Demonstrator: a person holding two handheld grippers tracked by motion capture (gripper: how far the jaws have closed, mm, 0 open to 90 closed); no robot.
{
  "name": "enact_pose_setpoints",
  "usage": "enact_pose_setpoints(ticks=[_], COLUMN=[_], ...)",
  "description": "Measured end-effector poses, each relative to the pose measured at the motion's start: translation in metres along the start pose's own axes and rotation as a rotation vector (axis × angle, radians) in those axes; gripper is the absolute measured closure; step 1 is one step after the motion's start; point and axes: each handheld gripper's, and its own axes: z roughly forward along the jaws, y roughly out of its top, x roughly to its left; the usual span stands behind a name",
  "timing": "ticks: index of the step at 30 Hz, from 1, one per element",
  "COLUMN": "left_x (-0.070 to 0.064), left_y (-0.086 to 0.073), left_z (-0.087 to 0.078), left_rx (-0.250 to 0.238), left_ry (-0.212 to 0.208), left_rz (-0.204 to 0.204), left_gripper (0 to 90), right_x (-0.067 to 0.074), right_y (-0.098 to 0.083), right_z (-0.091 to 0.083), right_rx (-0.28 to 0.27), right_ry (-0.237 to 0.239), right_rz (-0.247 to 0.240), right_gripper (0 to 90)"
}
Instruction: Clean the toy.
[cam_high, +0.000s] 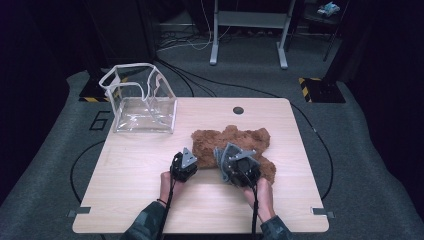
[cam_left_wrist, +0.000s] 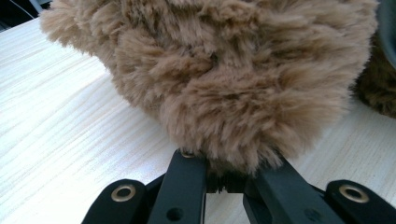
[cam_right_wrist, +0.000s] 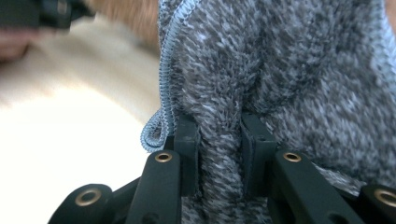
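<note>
The wooden table (cam_high: 150, 165) is carrying everything, and from the high view a brown furry garment (cam_high: 232, 142) is lying crumpled right of the table's middle, with a clear plastic bag (cam_high: 142, 102) standing open at the far left corner, well apart from it. A small round hole (cam_high: 238, 110) is sitting in the tabletop just beyond the fur.

The gripper views are giving detail that the high view is not. The left gripper view is looking straight into a bulge of the tan fur (cam_left_wrist: 224, 79), and the left gripper (cam_left_wrist: 224, 175) is pinching a tuft of it, jaws drawn nearly together on the pile. The right gripper view is showing the garment's other face, a grey fleece lining (cam_right_wrist: 289, 70) with a blue stitched edge (cam_right_wrist: 166, 79), and the right gripper (cam_right_wrist: 219, 154) is clamping a fold of that lining between narrowly set jaws.

From above, the left gripper (cam_high: 184, 166) is resting at the garment's near left edge, while the right gripper (cam_high: 239, 167) is lying over its near side and covering part of the fur. Both hands are coming in from the near edge, the left hand (cam_high: 167, 185) and the right hand (cam_high: 261, 192) each wrapped round a gripper body, sleeves showing at the bottom. Black cables (cam_high: 200, 82) are trailing across the grey floor beyond the table.
</note>
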Motion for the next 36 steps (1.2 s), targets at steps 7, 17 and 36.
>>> enact_pose_setpoints(ticks=[7,17,36], left_x=[0.0,0.0,0.001], left_y=[0.0,0.0,0.0], left_z=[0.0,0.0,-0.001], left_rx=[-0.003,-0.004,-0.005], left_ry=[0.002,0.002,-0.01], left_rz=[0.0,-0.003,-0.005], left_gripper=[88.1,88.1,82.6], right_x=[0.002,-0.01,-0.003], right_y=[-0.03,0.003,-0.017], right_z=[0.017,-0.021,0.013], right_rx=[0.069,-0.08,0.005], right_ry=[0.042,0.04,0.026], right_rz=[0.011,0.024,0.044], right_gripper=[72.4,71.9,72.4])
